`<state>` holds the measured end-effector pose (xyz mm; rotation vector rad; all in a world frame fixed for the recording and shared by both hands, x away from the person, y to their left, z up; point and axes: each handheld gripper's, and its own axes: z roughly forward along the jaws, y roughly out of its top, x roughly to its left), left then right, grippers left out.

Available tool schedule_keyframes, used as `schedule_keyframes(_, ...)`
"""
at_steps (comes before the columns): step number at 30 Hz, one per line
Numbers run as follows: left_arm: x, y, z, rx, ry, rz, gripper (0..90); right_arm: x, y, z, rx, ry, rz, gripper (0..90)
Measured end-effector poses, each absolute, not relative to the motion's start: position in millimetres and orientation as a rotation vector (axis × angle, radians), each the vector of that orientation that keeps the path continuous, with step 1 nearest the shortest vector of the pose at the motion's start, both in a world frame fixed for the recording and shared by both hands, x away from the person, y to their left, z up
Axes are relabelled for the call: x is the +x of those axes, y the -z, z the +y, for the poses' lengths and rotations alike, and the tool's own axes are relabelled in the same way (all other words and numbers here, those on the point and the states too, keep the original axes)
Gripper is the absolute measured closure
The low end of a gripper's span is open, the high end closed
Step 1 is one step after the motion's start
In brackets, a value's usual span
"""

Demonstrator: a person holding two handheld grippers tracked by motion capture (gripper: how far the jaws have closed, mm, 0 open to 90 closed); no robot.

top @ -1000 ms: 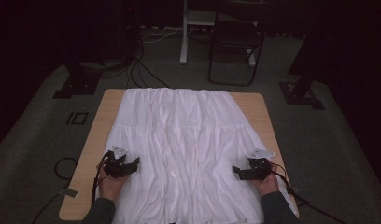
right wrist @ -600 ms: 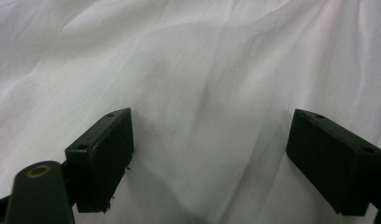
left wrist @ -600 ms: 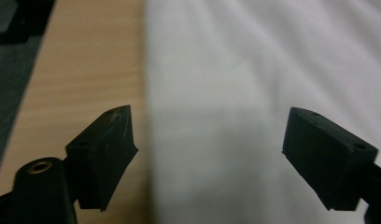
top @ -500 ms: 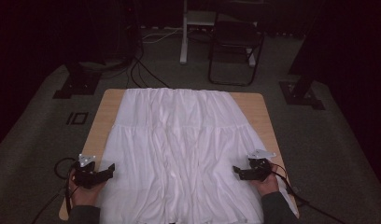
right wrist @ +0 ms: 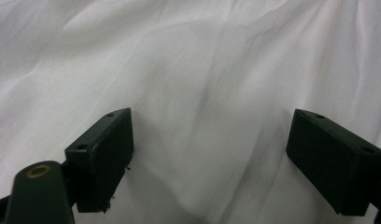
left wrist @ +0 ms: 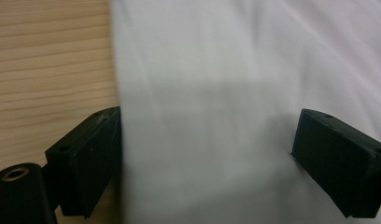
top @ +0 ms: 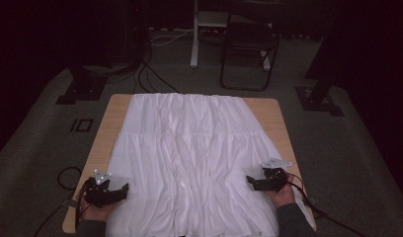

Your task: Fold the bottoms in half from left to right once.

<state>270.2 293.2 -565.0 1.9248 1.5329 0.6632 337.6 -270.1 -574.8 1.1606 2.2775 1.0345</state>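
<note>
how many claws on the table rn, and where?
2. Left claw sits at the near left edge of the white cloth, jaws open. Right claw rests on the cloth near its right edge, jaws open too. None seem hidden.

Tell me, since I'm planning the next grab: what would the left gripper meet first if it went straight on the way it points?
Most likely the white skirt: the left gripper has just opened, its fingers straddling the skirt's edge over the table.

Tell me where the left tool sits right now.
In the high view the left tool sits at the table's near left corner, jaws open, having just been opening, at the left edge of the white skirt.
</note>
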Motion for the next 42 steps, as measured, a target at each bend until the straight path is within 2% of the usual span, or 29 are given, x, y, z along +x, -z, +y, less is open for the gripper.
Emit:
schedule_keyframes(4,269,565,289,1.944,-0.656,1.512,9.9,337,575,-270,1.16,-1.031,2.276,14.0)
schedule_keyframes(5,269,565,289,1.943,-0.654,1.507,10.3,336,575,-270,1.158,-1.034,2.281,11.4)
schedule_keyframes(7,268,563,290,1.944,-0.654,1.496,13.7,335,575,-269,1.15,-1.031,2.286,13.6)
schedule_keyframes(8,268,563,290,1.943,-0.653,1.489,20.1,332,574,-270,1.158,-1.044,2.277,20.9)
schedule_keyframes(9,266,561,290,1.945,-0.651,1.469,32.2,327,569,-274,1.156,-1.03,2.265,23.3)
schedule_keyframes(10,266,561,290,1.945,-0.651,1.469,39.4,327,569,-274,1.156,-1.03,2.265,23.3)
schedule_keyframes(12,265,560,291,1.949,-0.647,1.453,53.6,318,552,-298,1.232,-1.073,2.103,19.9)
schedule_keyframes(14,265,559,293,1.945,-0.642,1.448,66.8,313,548,-315,1.314,-1.052,2.042,12.4)
schedule_keyframes(18,266,558,291,1.959,-0.626,1.431,84.2,308,560,-335,1.415,-0.947,2.029,10.1)
schedule_keyframes(21,266,558,287,1.982,-0.655,1.427,85.8,306,563,-340,1.428,-0.929,2.031,9.7)
schedule_keyframes(28,267,558,291,1.966,-0.621,1.428,85.8,308,570,-335,1.436,-0.941,2.078,9.7)
schedule_keyframes(42,267,558,289,1.973,-0.642,1.423,85.8,309,574,-327,1.445,-0.901,2.094,9.3)
